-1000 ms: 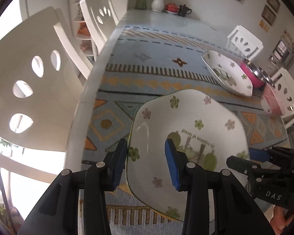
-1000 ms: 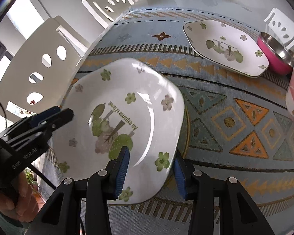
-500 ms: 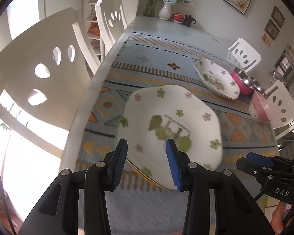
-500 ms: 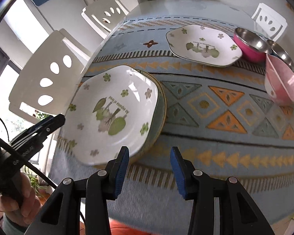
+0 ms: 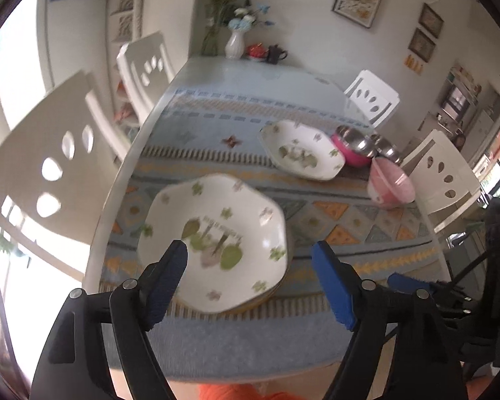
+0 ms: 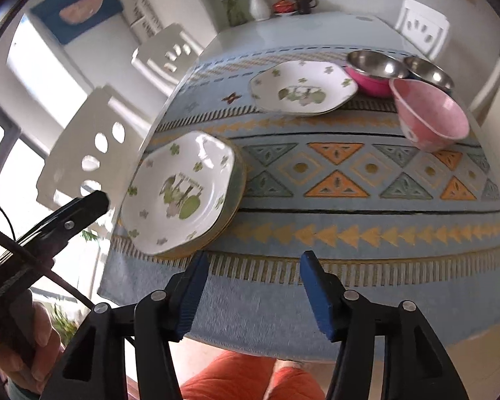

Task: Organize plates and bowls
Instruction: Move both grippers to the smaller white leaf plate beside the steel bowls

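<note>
A white flowered plate [image 5: 216,236] [image 6: 183,193] lies on top of another plate near the table's front left corner. A second flowered plate [image 5: 303,155] [image 6: 303,90] lies farther back. A pink bowl [image 5: 390,183] [image 6: 430,116] leans beside a pink-sided steel bowl [image 5: 355,150] [image 6: 373,71] and another steel bowl [image 6: 428,71]. My left gripper [image 5: 250,266] is open and empty, held above and in front of the near plates. My right gripper [image 6: 253,263] is open and empty over the table's front edge.
A patterned blue cloth [image 6: 350,180] covers the table. White chairs [image 5: 50,166] [image 5: 443,173] stand at both sides. A vase [image 5: 235,43] and teapots [image 5: 275,54] stand at the far end. The person's orange-clad legs [image 6: 250,380] are below the front edge.
Both grippers let go of the near plate, opened wider and drew back and up from the table. The plate now rests on the one beneath it.
</note>
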Motion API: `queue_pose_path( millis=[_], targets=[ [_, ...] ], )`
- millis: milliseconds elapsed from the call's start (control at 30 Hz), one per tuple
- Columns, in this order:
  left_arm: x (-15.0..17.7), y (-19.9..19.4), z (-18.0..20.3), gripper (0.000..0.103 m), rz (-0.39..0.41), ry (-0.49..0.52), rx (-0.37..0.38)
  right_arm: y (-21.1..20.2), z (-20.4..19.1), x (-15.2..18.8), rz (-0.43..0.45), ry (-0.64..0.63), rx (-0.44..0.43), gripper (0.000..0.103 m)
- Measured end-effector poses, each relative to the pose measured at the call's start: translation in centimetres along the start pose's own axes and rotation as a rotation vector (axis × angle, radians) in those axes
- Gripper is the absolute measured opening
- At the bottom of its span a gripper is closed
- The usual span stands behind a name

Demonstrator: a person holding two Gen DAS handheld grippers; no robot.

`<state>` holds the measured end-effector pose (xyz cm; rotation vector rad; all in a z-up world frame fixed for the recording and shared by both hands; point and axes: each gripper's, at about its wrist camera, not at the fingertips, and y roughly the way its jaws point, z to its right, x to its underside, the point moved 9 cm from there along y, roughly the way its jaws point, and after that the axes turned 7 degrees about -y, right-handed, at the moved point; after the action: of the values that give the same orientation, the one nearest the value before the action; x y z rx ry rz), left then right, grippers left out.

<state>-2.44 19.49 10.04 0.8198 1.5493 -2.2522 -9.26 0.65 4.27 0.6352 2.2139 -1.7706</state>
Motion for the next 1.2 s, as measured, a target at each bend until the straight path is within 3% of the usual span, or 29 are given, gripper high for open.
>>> queue_pose_path(
  millis=[300,467,633,933,967,1133,1200],
  targets=[
    [-6.3,4.7,2.1,0.076,-0.028,0.053,0.032,0.9,4.7,-3.7,0.045,0.164,0.016,0.056],
    [-9.1,11.3,2.6,0.074,-0.160,0.051,0.074,3.0,7.3,-7.8,0.066,0.222,0.064,0.056],
    [-10.7,18.4,3.2,0.074,-0.309,0.050,0.103,7.5,10.2,-11.8,0.030,0.294,0.086,0.056],
    [-10.2,26.8,3.4,0.074,-0.491,0.090,0.102,15.3,13.8,-15.5,-0.042,0.423,0.137,0.056],
    [-10.0,27.3,3.4,0.074,-0.504,0.093,0.103,15.6,13.9,-15.6,-0.042,0.412,0.144,0.054],
    [-9.5,28.7,3.1,0.072,-0.535,0.096,0.124,16.3,12.7,-16.5,-0.016,0.288,0.186,0.029],
    [-9.6,28.9,2.8,0.072,-0.536,0.088,0.131,16.3,12.1,-16.6,-0.018,0.262,0.221,0.027]
  ],
)
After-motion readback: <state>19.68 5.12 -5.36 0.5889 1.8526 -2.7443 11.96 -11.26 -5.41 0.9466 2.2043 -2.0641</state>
